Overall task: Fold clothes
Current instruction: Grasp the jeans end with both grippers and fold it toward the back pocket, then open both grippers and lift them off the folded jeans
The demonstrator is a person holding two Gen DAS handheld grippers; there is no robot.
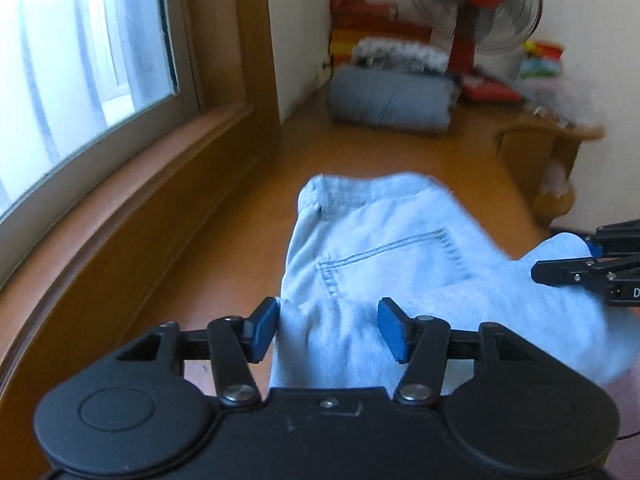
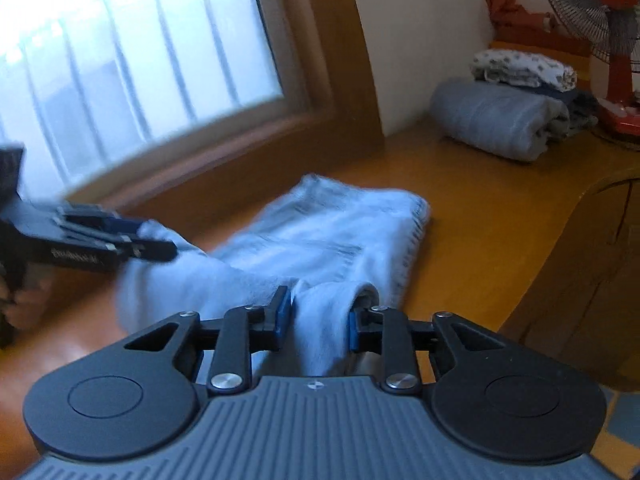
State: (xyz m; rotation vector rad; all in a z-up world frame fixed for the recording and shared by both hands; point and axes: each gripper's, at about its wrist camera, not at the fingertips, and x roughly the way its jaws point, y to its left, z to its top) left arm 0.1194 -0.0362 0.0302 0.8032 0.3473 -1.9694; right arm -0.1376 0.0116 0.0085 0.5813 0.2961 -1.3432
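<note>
Light blue jeans (image 1: 384, 248) lie on the wooden surface, back pocket up, waistband at the far end; they also show in the right wrist view (image 2: 328, 236). My left gripper (image 1: 328, 330) has its blue pads apart with the near end of the jeans between them, the left pad touching the cloth edge. My right gripper (image 2: 320, 322) has a fold of the jeans bunched between its pads, which press on both sides. In the left wrist view the right gripper (image 1: 560, 268) holds the cloth at the right, lifted off the surface.
A rolled grey garment (image 1: 390, 98) with folded patterned clothes (image 1: 400, 54) on top sits at the far end by the wall. A red fan (image 1: 476, 12) stands behind. A window (image 1: 76, 64) with a wooden sill runs along the left. The wooden surface's edge (image 1: 532, 200) is at right.
</note>
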